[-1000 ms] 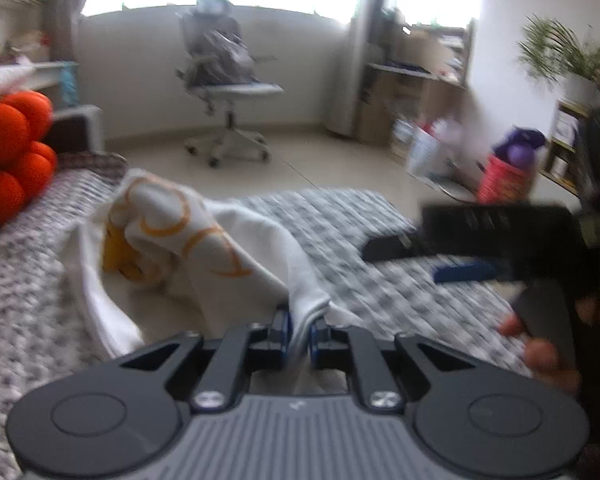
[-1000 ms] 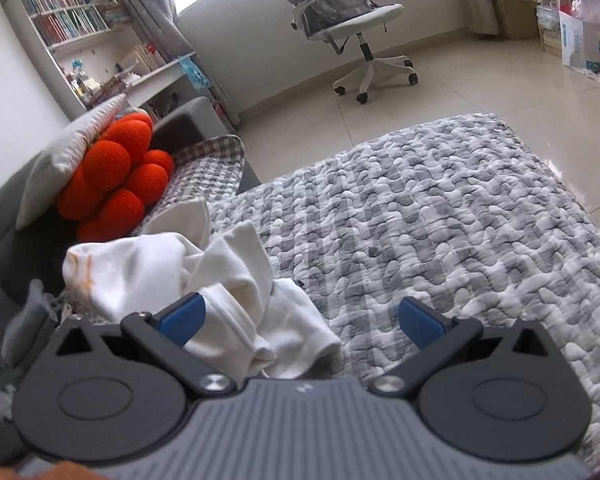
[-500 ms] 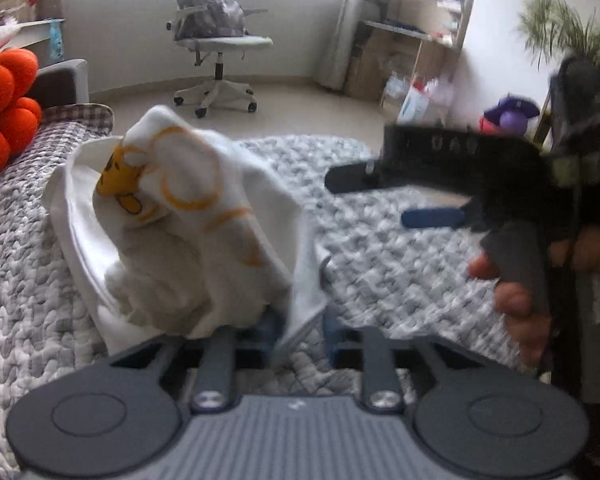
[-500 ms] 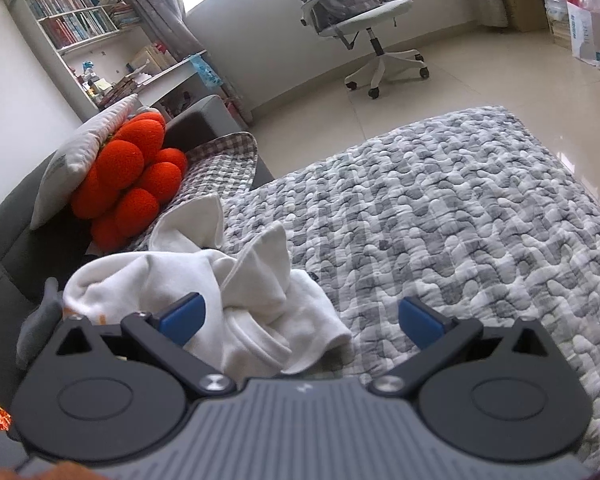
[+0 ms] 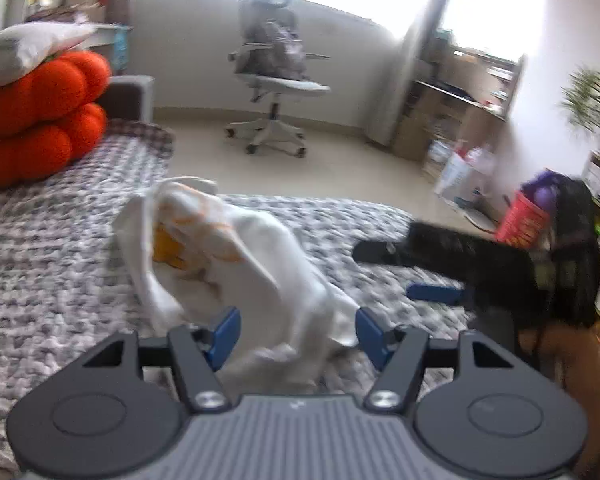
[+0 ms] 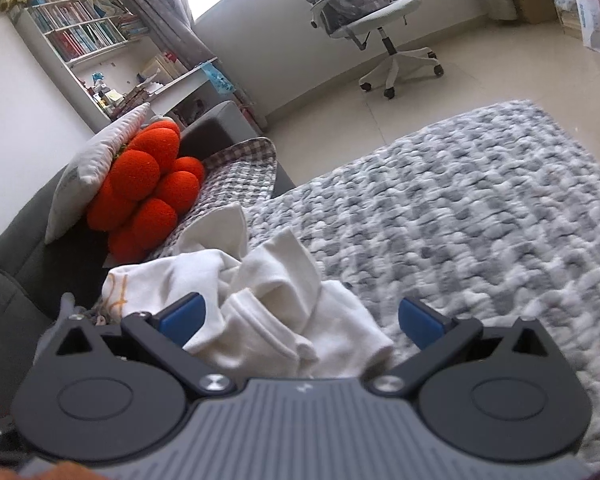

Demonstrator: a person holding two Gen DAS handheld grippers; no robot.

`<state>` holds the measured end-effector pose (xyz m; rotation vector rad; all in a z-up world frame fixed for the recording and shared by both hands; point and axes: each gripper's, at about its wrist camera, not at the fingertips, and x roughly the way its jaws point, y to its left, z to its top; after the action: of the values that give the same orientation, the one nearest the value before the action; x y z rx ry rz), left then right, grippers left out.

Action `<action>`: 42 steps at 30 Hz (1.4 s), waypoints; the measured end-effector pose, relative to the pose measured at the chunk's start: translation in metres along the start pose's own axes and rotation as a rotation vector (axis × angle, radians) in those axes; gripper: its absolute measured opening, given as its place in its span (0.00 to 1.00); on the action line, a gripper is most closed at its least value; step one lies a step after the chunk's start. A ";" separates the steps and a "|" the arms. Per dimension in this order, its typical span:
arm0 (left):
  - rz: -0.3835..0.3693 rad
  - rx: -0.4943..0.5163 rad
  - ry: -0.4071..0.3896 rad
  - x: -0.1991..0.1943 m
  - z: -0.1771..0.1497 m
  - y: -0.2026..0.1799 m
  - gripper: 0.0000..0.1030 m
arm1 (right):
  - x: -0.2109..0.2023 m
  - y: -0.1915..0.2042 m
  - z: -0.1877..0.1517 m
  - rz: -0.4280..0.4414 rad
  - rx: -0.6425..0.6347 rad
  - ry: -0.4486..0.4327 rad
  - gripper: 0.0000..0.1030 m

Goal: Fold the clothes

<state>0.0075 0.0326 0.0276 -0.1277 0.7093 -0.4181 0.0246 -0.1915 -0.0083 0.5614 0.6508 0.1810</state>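
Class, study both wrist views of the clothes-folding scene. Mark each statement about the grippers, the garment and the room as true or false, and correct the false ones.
1. The left gripper has its jaws clamped on the white garment. False: its jaws are open, with the cloth lying loose between them.
2. The right gripper has open jaws. True.
3. The garment lies neatly folded. False: it is a crumpled heap on the grey knitted blanket.
4. An orange cushion sits beyond the garment, with a white pillow against it. True.
5. The office chair stands on the blanket. False: it stands on the tiled floor.
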 end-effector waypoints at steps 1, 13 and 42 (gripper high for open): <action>0.013 -0.016 -0.001 0.002 0.003 0.003 0.63 | 0.003 0.001 0.000 0.000 0.003 0.006 1.00; 0.134 -0.193 -0.015 0.032 0.036 0.035 0.44 | 0.017 0.018 0.001 -0.048 -0.059 0.025 1.00; -0.121 0.265 0.113 0.003 -0.042 -0.058 0.05 | -0.033 0.008 -0.004 -0.070 -0.074 -0.024 1.00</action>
<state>-0.0369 -0.0205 0.0092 0.1043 0.7530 -0.6351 -0.0040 -0.1935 0.0104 0.4685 0.6370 0.1318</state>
